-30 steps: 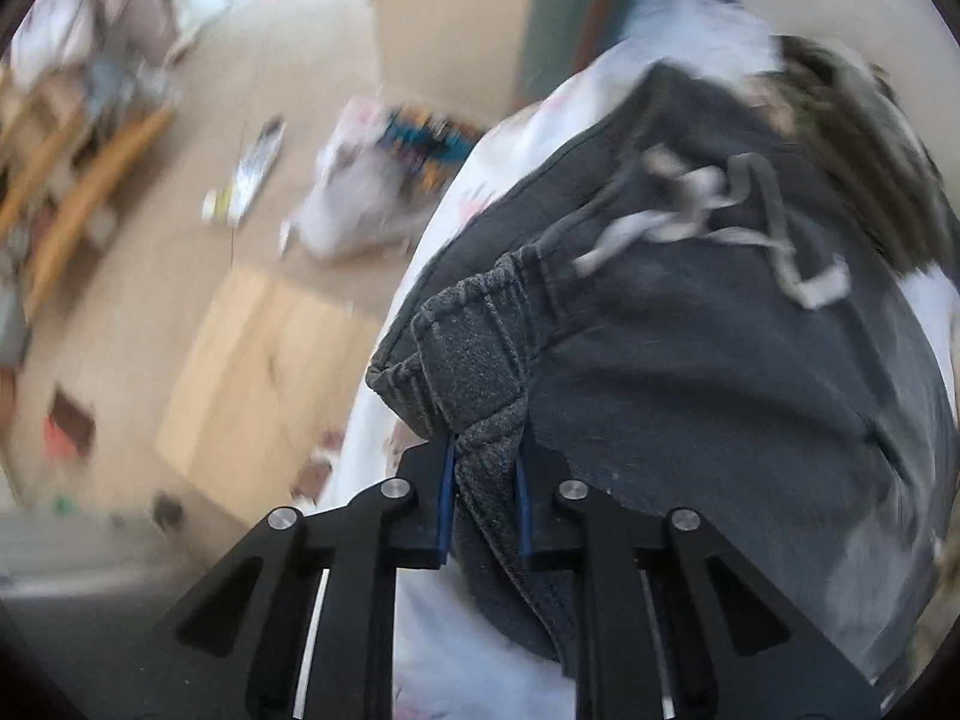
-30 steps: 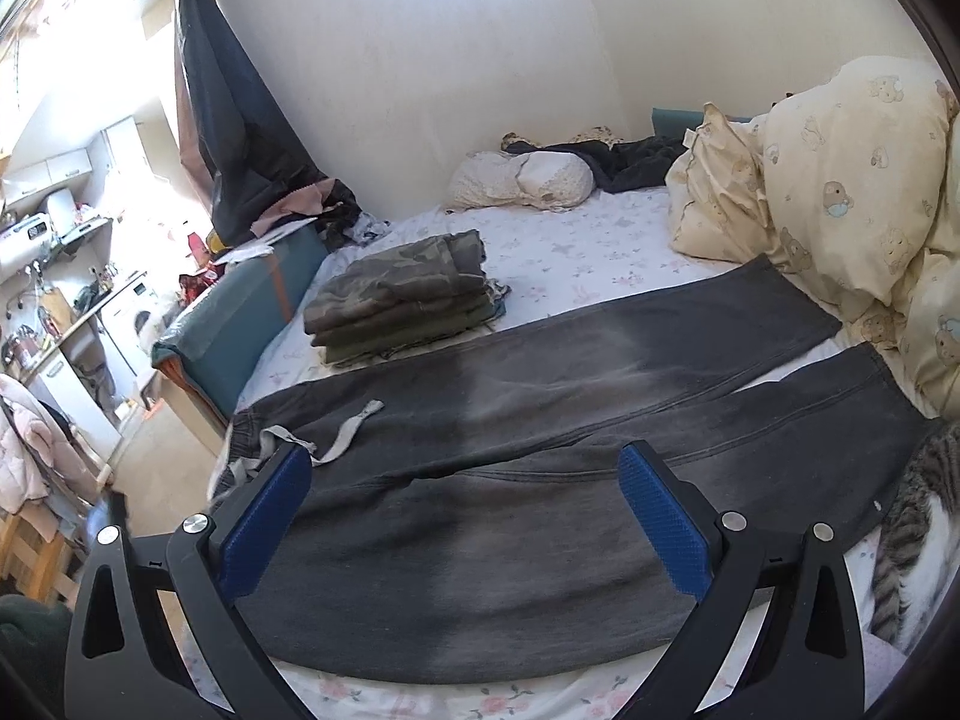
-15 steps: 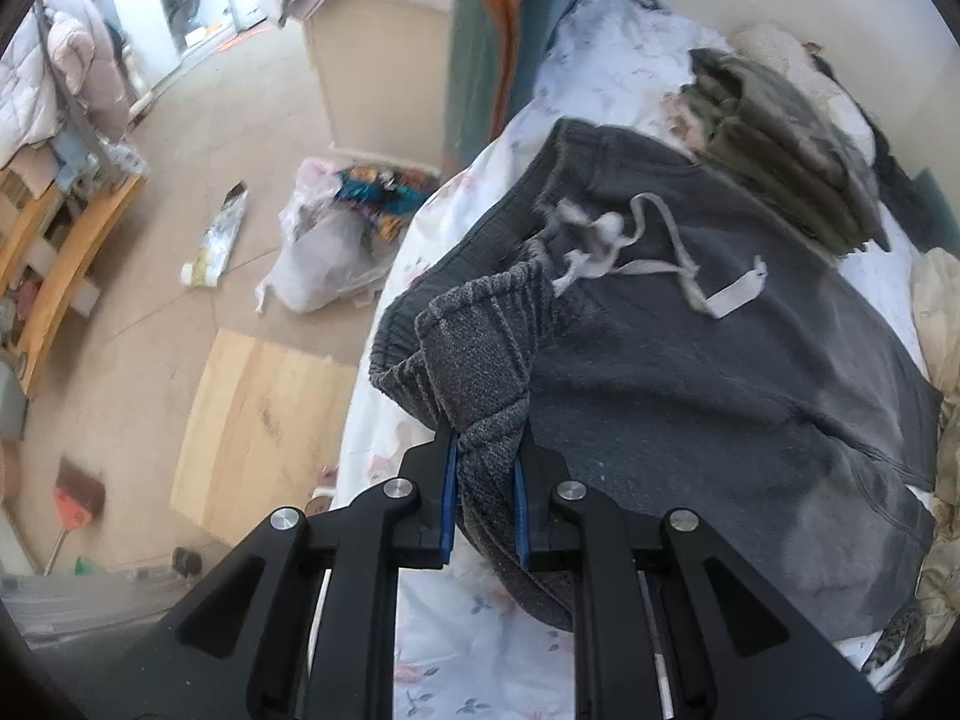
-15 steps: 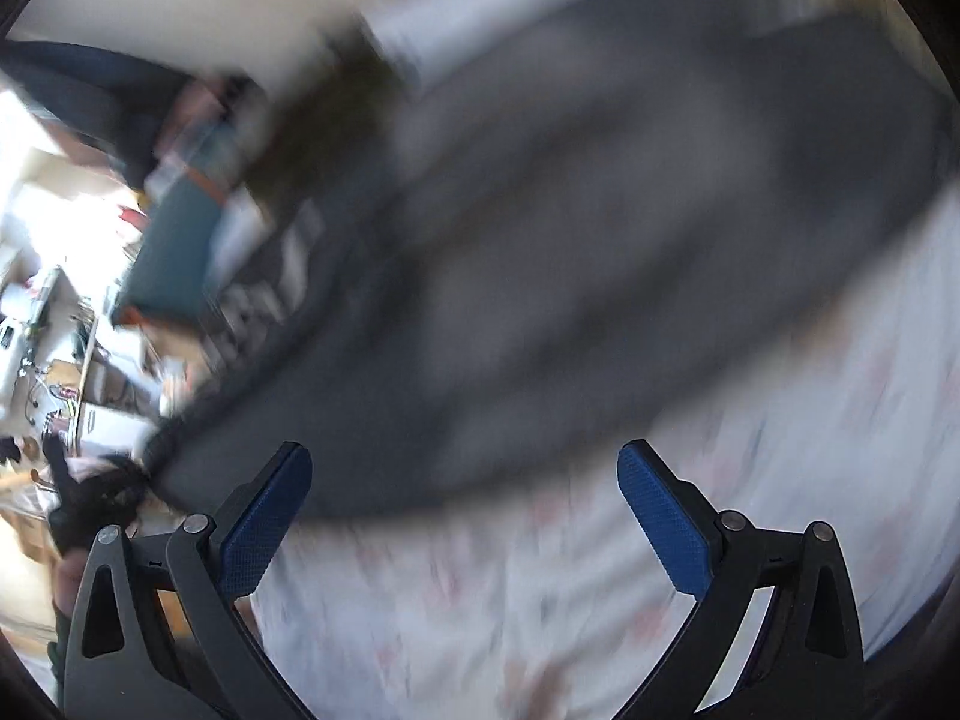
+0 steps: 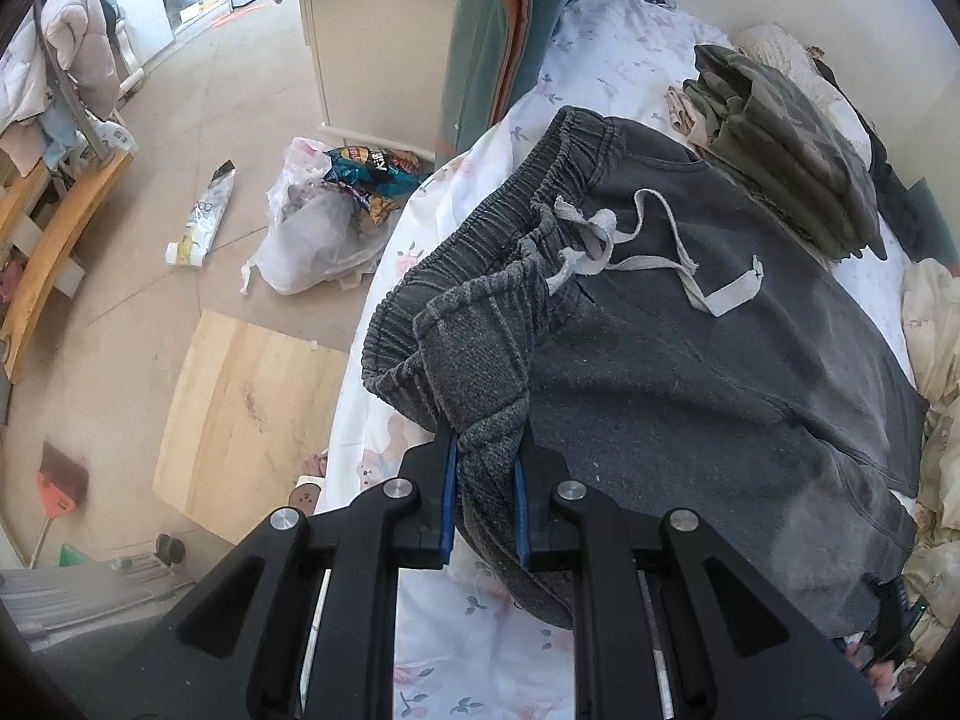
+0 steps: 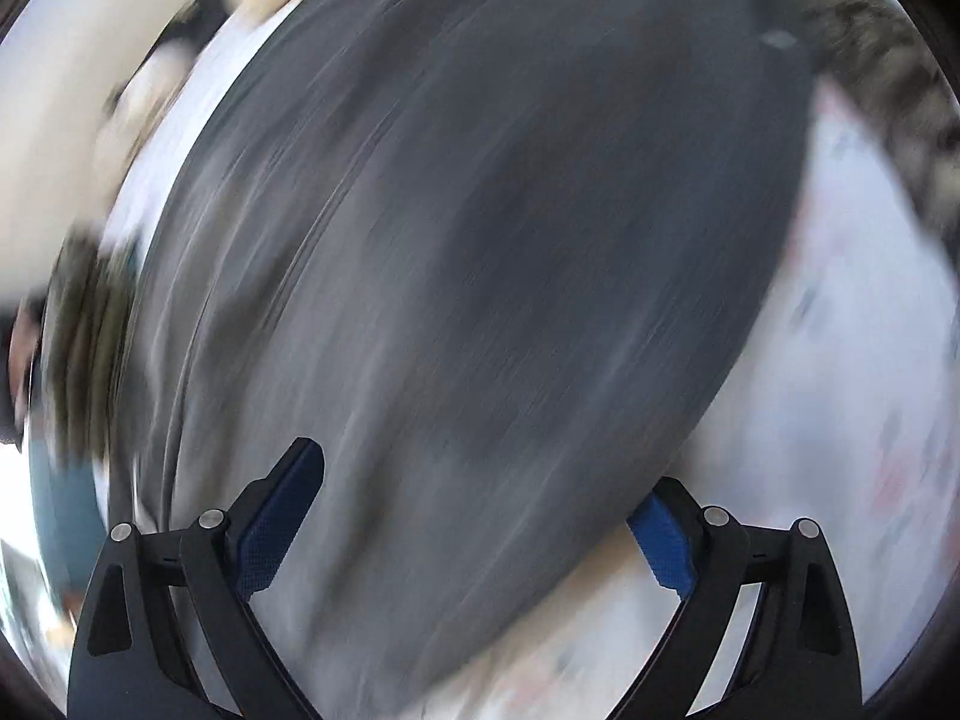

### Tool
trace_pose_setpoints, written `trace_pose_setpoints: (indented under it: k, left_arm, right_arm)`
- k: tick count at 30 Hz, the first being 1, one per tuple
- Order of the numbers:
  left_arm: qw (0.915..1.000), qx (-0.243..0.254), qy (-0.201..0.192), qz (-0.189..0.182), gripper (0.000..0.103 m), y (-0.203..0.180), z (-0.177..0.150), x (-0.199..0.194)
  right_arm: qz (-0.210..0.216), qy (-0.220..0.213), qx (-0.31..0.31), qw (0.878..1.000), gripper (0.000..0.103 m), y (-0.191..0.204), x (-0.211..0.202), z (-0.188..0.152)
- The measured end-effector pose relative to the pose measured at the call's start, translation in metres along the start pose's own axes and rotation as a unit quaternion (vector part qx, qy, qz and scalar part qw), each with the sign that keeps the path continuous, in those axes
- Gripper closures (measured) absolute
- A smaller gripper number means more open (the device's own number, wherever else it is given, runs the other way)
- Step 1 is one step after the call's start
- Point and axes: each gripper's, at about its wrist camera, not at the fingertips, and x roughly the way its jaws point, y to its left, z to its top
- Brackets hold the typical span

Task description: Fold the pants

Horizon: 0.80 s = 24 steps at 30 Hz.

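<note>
Dark grey pants [image 5: 690, 372] with a pale drawstring [image 5: 654, 252] lie spread on the floral bed sheet [image 5: 474, 630]. My left gripper [image 5: 485, 486] is shut on a bunched corner of the waistband and holds it lifted off the sheet. In the blurred right wrist view the grey pants [image 6: 480, 240] fill most of the picture. My right gripper [image 6: 474, 516] points down over one leg of them, its jaws wide and closing, with cloth below the blue pads but not pressed by them.
Folded olive clothes [image 5: 786, 138] sit on the bed beyond the pants. A striped cat [image 6: 888, 78] lies at the upper right of the right wrist view. The floor beside the bed holds a plastic bag [image 5: 318, 228] and a wooden board [image 5: 240, 420]. A cream duvet [image 5: 936, 360] lines the right.
My right gripper has swung down from a level view of the bed, rolled, and come close over a pant leg. The left gripper has lifted the waistband corner slightly.
</note>
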Motion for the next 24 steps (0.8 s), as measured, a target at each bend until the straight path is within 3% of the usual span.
trace_pose_setpoints:
  k: [3, 9, 13, 14, 15, 16, 18, 24]
  left_arm:
    - [1.0000, -0.002, 0.005, 0.000, 0.091, 0.001, 0.001, 0.002]
    - [0.9999, -0.002, 0.011, 0.013, 0.091, 0.002, 0.000, 0.008]
    - [0.9990, 0.010, 0.010, 0.043, 0.090, -0.001, 0.000, 0.019]
    - [0.9986, 0.005, 0.017, 0.049, 0.090, 0.000, 0.000, 0.025]
    - [0.9983, 0.001, 0.023, 0.053, 0.090, 0.002, 0.000, 0.029]
    - [0.9981, -0.002, 0.026, 0.055, 0.090, 0.003, 0.000, 0.030]
    - [0.9982, -0.001, 0.023, 0.055, 0.090, 0.002, -0.001, 0.029]
    - [0.9990, 0.001, 0.010, 0.044, 0.091, -0.002, 0.000, 0.024]
  right_arm:
    - [-0.022, -0.038, 0.025, 0.999, 0.007, -0.007, -0.016, 0.034]
    - [-0.075, -0.090, -0.001, 0.993, 0.008, -0.021, -0.040, 0.109]
    - [-0.058, -0.128, 0.009, 0.990, 0.023, -0.042, -0.055, 0.129]
    - [-0.049, -0.143, 0.015, 0.988, 0.028, -0.044, -0.061, 0.130]
    - [-0.044, -0.151, 0.021, 0.987, 0.042, -0.046, -0.066, 0.134]
    - [-0.025, -0.162, 0.027, 0.986, 0.066, -0.049, -0.072, 0.136]
    - [-0.021, -0.183, 0.031, 0.982, 0.101, -0.056, -0.086, 0.145]
    - [-0.014, -0.249, 0.012, 0.968, 0.102, -0.045, -0.120, 0.146]
